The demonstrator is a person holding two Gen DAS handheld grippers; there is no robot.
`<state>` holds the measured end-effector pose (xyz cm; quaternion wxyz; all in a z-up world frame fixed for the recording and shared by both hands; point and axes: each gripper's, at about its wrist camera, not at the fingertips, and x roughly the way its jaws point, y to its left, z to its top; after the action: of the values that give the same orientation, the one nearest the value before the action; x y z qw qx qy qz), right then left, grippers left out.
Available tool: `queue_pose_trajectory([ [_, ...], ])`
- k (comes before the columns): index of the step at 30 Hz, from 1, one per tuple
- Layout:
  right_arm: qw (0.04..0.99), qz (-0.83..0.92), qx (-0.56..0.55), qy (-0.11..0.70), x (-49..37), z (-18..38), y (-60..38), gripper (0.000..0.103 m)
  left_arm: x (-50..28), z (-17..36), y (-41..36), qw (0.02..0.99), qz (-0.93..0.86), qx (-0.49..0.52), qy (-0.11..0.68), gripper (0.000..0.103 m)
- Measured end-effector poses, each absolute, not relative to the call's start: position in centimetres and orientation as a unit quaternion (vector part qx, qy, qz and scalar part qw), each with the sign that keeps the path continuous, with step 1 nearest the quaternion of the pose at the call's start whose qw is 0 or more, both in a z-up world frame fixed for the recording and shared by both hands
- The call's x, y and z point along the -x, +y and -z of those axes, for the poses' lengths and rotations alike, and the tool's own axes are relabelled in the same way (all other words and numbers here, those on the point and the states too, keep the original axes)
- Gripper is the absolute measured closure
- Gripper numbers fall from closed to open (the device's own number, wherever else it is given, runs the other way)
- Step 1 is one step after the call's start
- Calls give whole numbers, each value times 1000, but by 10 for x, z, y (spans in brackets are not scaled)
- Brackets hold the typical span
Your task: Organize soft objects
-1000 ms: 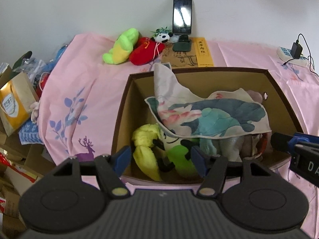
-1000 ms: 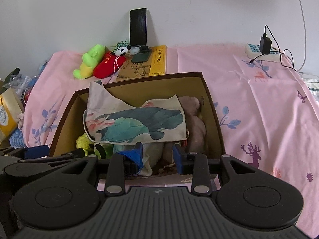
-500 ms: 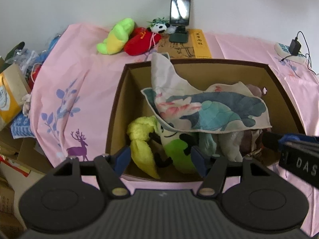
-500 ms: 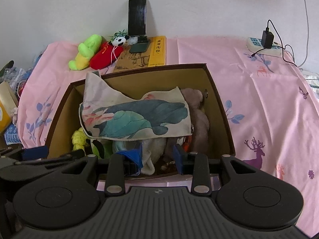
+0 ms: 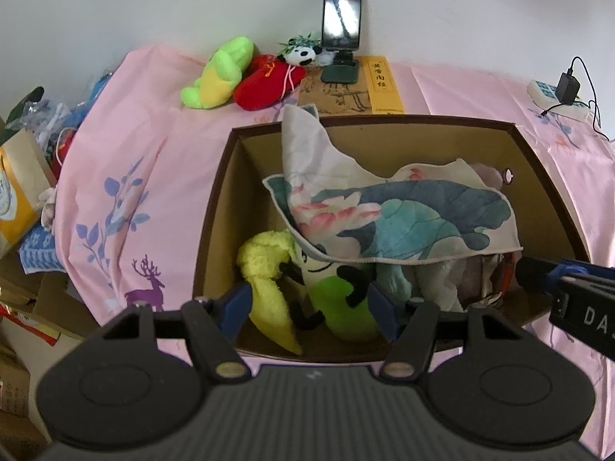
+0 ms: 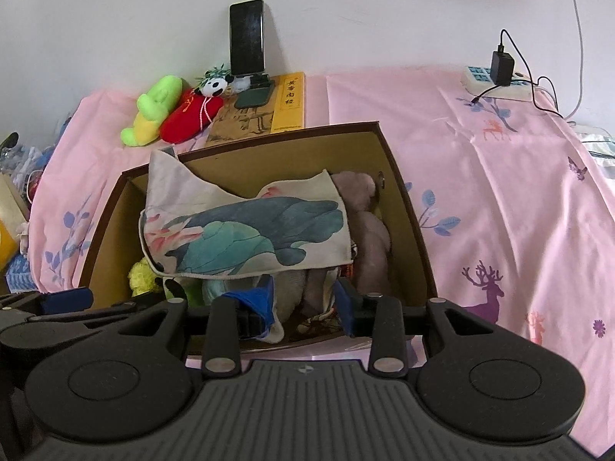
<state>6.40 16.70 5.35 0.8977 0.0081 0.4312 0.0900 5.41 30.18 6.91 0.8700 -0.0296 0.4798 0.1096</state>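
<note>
Cardboard box [image 5: 215, 207] sits on the pink sheet [image 5: 127, 161], packed with soft stuff. A lotus-print cloth [image 5: 388, 219] lies on top, one corner sticking up over the back rim. Under it: a yellow plush [image 5: 269, 280] and a green-and-white plush [image 5: 338, 299] at the near left, and a brownish plush [image 6: 369, 226] along the right wall.

Left gripper [image 5: 309, 307] hovers over the near edge of the box, jaws spread wide, nothing pinched.

Right gripper [image 6: 303, 299] is at the near right of the box. Its jaws have just been opening; a pale fabric edge sits between them, but I can't tell if the pads press on it.

Green toy [image 6: 153, 109], red toy [image 6: 188, 119] and small panda [image 6: 213, 84] lie outside the box by the wall, next to a phone on a stand [image 6: 248, 42].
</note>
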Motion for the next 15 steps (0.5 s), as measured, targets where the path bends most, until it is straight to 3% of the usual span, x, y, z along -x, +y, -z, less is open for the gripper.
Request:
queue_pose_trajectory([
  [15,899,-90,-7,429,-61,-51,165,83,-54,-67,301,870,-111,26,480,37],
])
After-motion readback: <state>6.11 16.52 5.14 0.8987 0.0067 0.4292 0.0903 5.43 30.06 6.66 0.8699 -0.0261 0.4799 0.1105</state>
